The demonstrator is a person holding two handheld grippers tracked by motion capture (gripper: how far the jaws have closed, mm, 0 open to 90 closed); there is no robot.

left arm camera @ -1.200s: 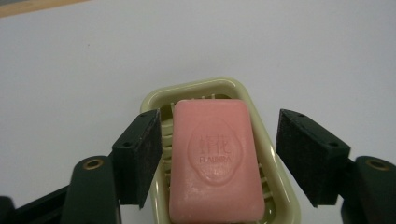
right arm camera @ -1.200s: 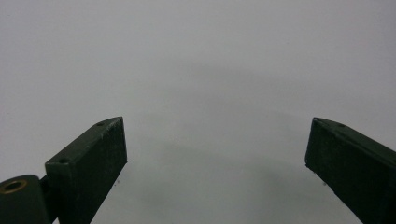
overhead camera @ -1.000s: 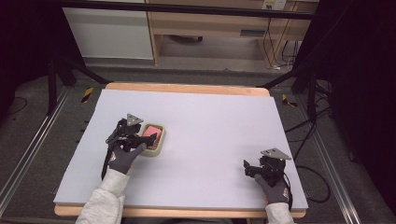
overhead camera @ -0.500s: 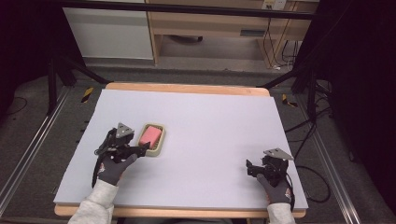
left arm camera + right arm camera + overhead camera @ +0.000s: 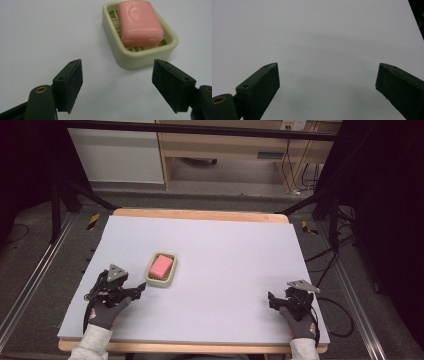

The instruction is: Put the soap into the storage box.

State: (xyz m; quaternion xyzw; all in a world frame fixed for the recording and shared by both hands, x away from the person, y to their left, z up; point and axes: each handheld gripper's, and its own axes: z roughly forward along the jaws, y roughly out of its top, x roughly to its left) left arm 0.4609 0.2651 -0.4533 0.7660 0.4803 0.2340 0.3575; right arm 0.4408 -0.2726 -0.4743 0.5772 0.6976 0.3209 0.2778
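the pink rectangular soap bar (image 5: 140, 23) lies in the cream plastic soap dish (image 5: 135, 58). just short of the dish, the left gripper (image 5: 125, 85) has jaws apart and empty; well clear of it, the right gripper (image 5: 327, 87) likewise. to grip cleanly, i'd straddle the dish's short sides squarely.

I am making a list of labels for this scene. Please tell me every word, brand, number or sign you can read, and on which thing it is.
No text can be read.
Pink soap in the soap dish: a faint pressed mark on top, too blurred to read.
Label on the wooden bench behind the table: too small to read.
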